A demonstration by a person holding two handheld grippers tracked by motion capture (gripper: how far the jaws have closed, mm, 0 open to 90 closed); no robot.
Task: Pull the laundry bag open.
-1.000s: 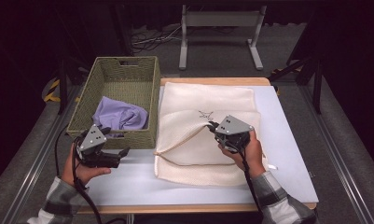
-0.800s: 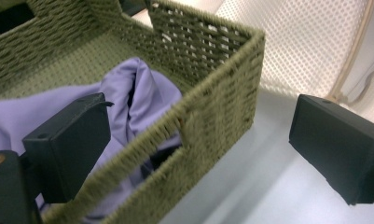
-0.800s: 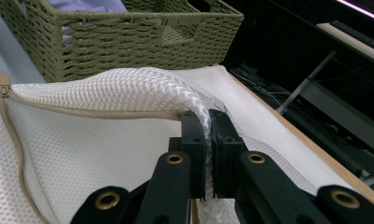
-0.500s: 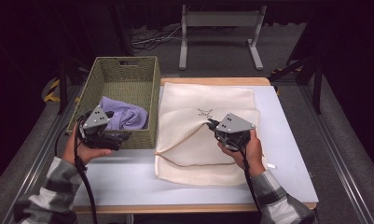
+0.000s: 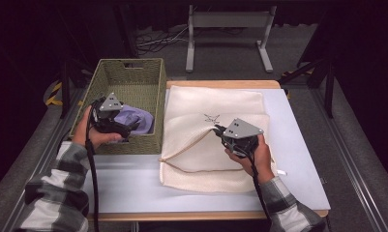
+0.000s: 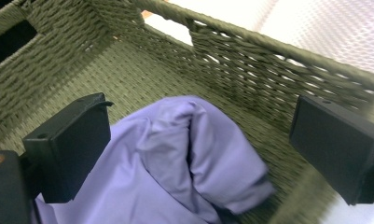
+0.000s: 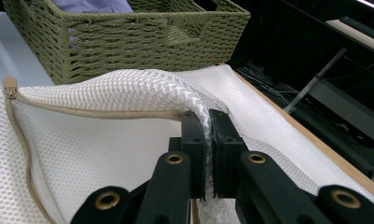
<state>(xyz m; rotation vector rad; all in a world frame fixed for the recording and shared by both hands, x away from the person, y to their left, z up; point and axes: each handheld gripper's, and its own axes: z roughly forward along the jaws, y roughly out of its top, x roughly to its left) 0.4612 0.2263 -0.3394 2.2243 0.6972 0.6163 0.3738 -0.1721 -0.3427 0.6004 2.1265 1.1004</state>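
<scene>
A cream mesh laundry bag lies flat on the white table, its zip edge lifted into an open mouth. My right gripper is shut on that upper mesh edge and holds it raised. A crumpled lilac cloth lies in the green woven basket at the left. My left gripper hangs over the basket's near end, jaws wide open on either side of the lilac cloth without touching it.
The basket's wall stands close behind the cloth, and in the right gripper view the basket sits just beyond the bag. Bare white tabletop lies in front of the basket. A metal stand is beyond the table.
My left gripper has moved from in front of the basket up and forward to over the lilac cloth inside it. The right gripper has stayed on the bag's edge.
</scene>
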